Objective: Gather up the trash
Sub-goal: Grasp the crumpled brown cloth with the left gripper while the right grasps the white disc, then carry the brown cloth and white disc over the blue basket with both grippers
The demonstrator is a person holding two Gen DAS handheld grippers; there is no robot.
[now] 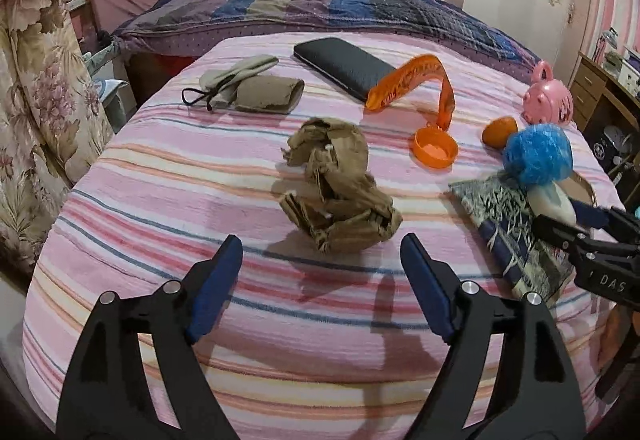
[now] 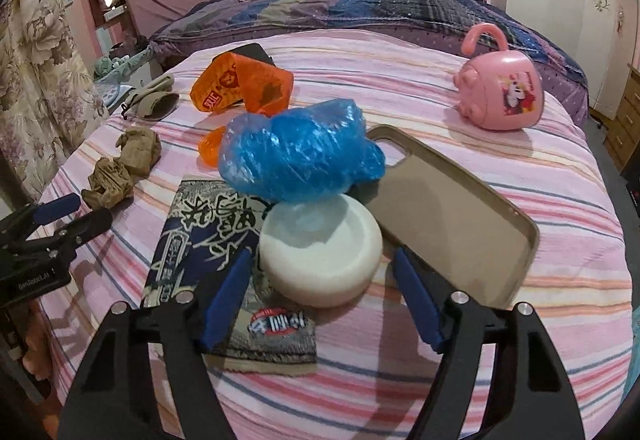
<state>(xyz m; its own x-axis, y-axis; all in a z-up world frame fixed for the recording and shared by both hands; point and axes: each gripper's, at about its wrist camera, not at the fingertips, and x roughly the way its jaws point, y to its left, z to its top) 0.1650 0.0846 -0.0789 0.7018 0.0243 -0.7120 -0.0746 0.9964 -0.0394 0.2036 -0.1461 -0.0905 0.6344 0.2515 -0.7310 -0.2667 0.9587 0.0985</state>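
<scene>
While the right gripper (image 2: pixel 320 280) straddles the white tub (image 2: pixel 320 256) unclamped, the blue plastic wad (image 2: pixel 300 155) (loosely perched) atop it could tumble. The left gripper (image 1: pixel 320 280) gapes empty, short of the crumpled brown paper (image 1: pixel 336 191).

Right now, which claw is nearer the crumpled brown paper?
Left. The left claw sits just short of the crumpled brown paper, jaws open and not touching it. The right claw is off to the side, around the white round container.

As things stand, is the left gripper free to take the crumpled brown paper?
Probably yes: the left gripper stands open just short of the crumpled brown paper, with only bare striped blanket between.
</scene>
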